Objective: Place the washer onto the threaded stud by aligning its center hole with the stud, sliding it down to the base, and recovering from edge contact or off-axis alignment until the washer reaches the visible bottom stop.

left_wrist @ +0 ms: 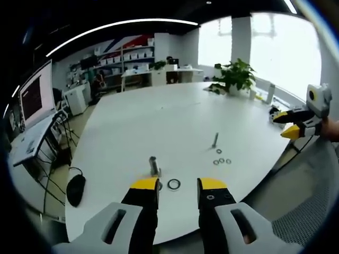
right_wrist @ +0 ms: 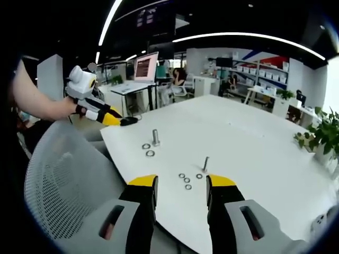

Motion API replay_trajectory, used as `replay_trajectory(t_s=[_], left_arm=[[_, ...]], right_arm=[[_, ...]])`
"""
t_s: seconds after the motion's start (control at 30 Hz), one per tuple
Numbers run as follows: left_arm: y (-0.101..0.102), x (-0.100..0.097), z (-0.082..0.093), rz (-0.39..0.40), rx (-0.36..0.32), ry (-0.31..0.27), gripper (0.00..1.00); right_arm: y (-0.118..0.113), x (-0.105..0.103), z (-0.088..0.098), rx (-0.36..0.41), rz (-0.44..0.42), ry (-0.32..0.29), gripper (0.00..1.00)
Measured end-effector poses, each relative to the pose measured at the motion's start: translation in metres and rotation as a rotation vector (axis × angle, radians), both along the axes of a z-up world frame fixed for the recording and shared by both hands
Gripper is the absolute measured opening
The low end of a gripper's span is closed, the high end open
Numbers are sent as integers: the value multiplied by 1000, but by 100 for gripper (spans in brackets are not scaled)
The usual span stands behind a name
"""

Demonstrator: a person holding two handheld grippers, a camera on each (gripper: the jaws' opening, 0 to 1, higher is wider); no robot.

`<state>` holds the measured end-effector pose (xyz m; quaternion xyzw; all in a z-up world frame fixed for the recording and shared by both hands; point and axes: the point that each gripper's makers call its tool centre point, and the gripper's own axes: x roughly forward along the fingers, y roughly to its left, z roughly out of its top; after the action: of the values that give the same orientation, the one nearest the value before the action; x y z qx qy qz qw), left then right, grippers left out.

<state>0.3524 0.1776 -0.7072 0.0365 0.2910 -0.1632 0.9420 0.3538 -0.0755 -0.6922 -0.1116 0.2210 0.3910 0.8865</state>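
A thick threaded stud (left_wrist: 154,165) stands upright on the white table (left_wrist: 159,121), just beyond my left gripper (left_wrist: 179,184). A large washer (left_wrist: 174,184) lies flat beside it, level with the open fingertips and touching neither. Farther off stands a thin stud (left_wrist: 215,139) with several small washers (left_wrist: 222,160) scattered at its foot. My right gripper (right_wrist: 182,181) is open and empty, hovering off the table edge before the thin stud (right_wrist: 205,164) and small washers (right_wrist: 187,180). From here the thick stud (right_wrist: 155,137) has two large washers (right_wrist: 148,150) lying by it.
A grey mesh chair back (right_wrist: 69,185) sits below the table edge by my right gripper. A black mouse (left_wrist: 76,189) lies at the table's left edge. A potted plant (left_wrist: 235,76) stands at the far side. Desks, shelves and a monitor fill the room behind.
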Motion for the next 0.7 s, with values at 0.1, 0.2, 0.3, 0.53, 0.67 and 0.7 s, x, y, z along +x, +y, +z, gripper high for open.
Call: replay_trajectory(t_s=[0.1, 0.2, 0.3, 0.53, 0.67, 0.7], left_arm=[[1, 0, 3, 11, -8, -12, 27], [0, -1, 3, 12, -8, -9, 27], [0, -1, 0, 6, -2, -3, 27], [-3, -3, -5, -10, 3, 20, 27], [-4, -5, -5, -12, -4, 26, 27], [-4, -5, -5, -9, -5, 29, 27]], right_arm=[[0, -1, -2, -13, 4, 2, 38], [-3, -1, -5, -9, -10, 20, 38], [-2, -1, -4, -16, -5, 11, 38], [-5, 0, -3, -2, -26, 11, 39], [-5, 0, -4, -11, -24, 11, 39], [-5, 0, -5, -12, -26, 15, 39]])
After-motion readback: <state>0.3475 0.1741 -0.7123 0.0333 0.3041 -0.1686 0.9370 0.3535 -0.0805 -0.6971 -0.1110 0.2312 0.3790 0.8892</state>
